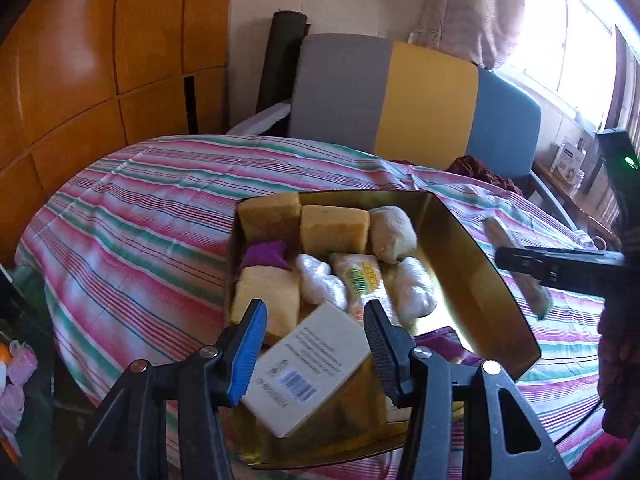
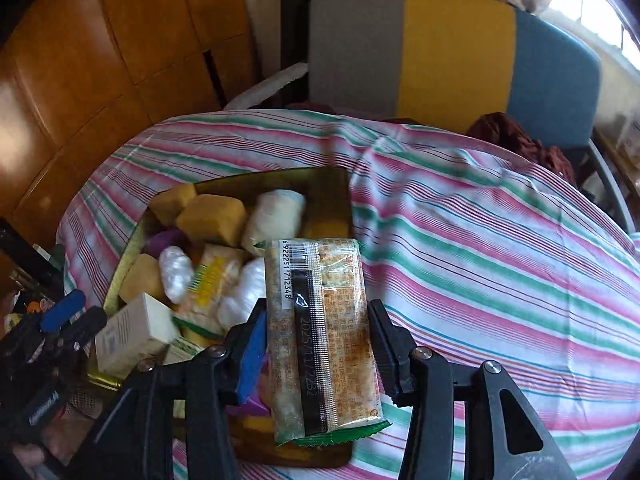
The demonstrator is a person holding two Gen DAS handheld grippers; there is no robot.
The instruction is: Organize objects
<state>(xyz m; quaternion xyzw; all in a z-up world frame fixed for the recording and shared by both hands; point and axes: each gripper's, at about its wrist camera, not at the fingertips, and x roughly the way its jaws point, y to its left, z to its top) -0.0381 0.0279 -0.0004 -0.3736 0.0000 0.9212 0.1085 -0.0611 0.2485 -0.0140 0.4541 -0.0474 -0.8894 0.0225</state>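
Looking along the left tool (image 1: 316, 346), its blue and black pads pinch a white carton (image 1: 306, 368) with a barcode, held tilted over the near end of a gold tin tray (image 1: 480, 272). The tray sits on a striped cloth (image 1: 140, 216) covering the counter. Inside the tray lie tan sponge-like blocks (image 1: 334, 228), a purple pouch (image 1: 264, 256), white wrapped lumps (image 1: 322, 282), a cream bundle (image 1: 392, 236) and a yellow-and-green snack pack (image 1: 360, 280). At the right edge, the right tool (image 1: 528, 264) reaches in, with a blurred cracker packet (image 1: 516, 268) across it. Behind stands a chair (image 1: 424, 100) with a grey, yellow and blue back, wooden cupboards to its left and a bright window to its right.

From the right wrist, the right tool (image 2: 318, 344) grips a clear cracker packet (image 2: 320, 336) lengthwise between its pads, barcode and a printed date facing up, a green crimped edge at the near end. The packet hangs over the right side of the gold tin tray (image 2: 332, 188), whose contents show beyond it. At lower left the left tool (image 2: 76, 320) clamps the white carton (image 2: 132, 332) above the tray's near left corner. The striped cloth (image 2: 500, 260) spreads bare to the right, and dark red fabric (image 2: 516, 136) lies on the chair (image 2: 456, 52).
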